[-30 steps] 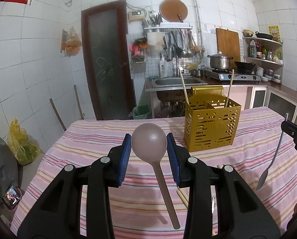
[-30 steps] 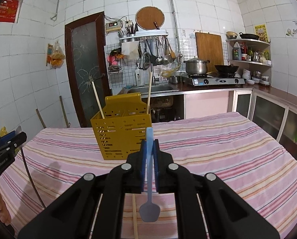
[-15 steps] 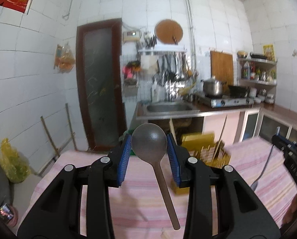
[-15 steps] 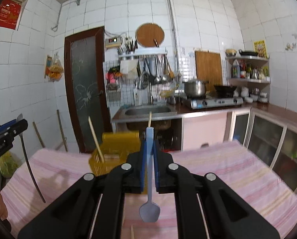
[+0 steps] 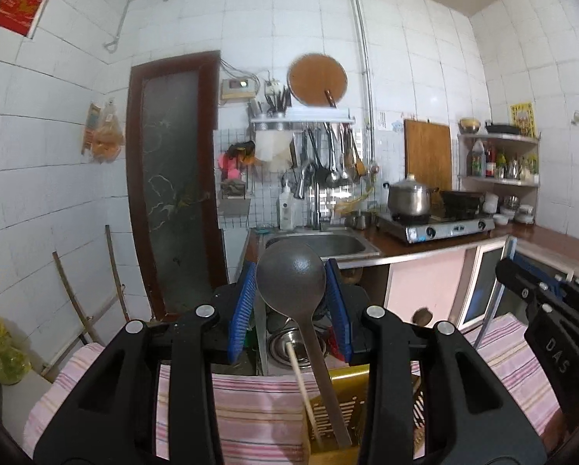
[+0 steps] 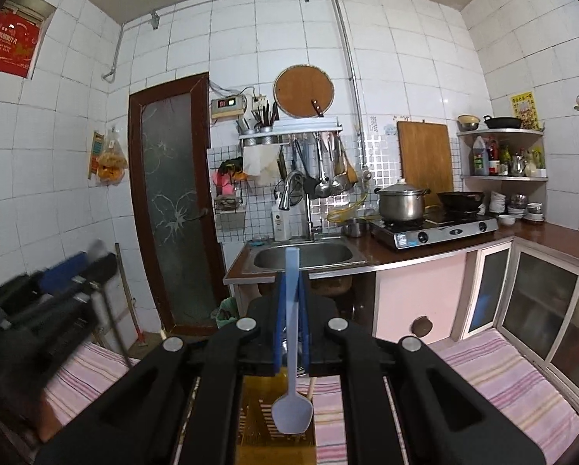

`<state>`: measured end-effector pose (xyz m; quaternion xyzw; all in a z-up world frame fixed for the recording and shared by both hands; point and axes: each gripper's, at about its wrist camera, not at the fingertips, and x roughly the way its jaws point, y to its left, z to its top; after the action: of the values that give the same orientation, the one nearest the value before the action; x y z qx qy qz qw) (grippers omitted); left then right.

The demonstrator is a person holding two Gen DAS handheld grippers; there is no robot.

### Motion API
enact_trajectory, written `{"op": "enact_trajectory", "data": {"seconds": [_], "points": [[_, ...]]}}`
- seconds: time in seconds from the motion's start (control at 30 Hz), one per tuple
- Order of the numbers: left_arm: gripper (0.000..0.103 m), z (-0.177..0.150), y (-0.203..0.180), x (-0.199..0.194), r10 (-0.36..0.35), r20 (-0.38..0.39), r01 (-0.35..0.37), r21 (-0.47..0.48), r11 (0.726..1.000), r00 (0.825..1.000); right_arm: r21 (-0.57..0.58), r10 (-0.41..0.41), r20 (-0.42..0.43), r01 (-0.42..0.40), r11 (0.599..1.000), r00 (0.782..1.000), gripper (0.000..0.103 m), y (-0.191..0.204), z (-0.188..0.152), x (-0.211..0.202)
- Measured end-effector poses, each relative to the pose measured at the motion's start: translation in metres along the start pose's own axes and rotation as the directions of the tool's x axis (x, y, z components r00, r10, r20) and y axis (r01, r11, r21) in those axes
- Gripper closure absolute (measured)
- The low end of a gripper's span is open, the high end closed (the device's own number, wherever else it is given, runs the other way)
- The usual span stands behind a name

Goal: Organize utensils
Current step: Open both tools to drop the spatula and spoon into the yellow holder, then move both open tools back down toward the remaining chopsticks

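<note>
Smooth round-bowled ladle [image 5: 290, 279] (matte) between jaws.

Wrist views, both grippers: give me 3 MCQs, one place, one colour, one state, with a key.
1. Where is the yellow utensil holder?
A. On the striped tablecloth, below the left gripper
B. In the sink
C. On the stove

2. What colour is the spoon in the right gripper?
A. Red
B. Pale blue
C. Green

3. How does the left gripper hold the brown ladle?
A. Bowl clamped between the pads, handle hanging down
B. Jaws empty
C. By the handle tip, bowl down

Key: A, it stands on the tablecloth under the fingers; B, pale blue spoon, bowl down; A, the blue pads flank the bowl.
</note>
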<state>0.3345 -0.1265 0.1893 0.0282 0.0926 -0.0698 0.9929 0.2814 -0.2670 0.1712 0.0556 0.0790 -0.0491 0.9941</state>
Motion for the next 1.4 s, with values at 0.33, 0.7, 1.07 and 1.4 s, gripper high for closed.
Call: {"op": "enact_trajectory", "data": {"seconds": [0.33,0.7,1.07,1.4], "points": [[0.068,-0.089,-0.007,0.074,0.003,-0.183,-0.001,0.009,1.0,0.983,0.031,0.033,-0.143,-0.029,0.999,0.989,0.096,-0.014,-0.069,0.059],[0.011,-0.05,0.017,-0.019,0.075,-0.101,-0.074,0.017,0.997,0.992,0.0,0.006,-0.22,-0.006,1.0,0.976,0.039,-0.024,-0.065,0.031],[0.005,-0.081,0.052,-0.107,0.086,-0.198,-0.085,0.01,0.996,0.976,-0.039,-0.037,-0.305,0.026,0.999,0.952,0.027,-0.026,-0.091,-0.058],[0.005,-0.173,0.067,-0.121,0.097,-0.356,-0.106,-0.007,0.994,0.93,-0.029,-0.051,-0.337,0.044,0.999,0.94,0.024,-0.03,-0.155,-0.096]]}}
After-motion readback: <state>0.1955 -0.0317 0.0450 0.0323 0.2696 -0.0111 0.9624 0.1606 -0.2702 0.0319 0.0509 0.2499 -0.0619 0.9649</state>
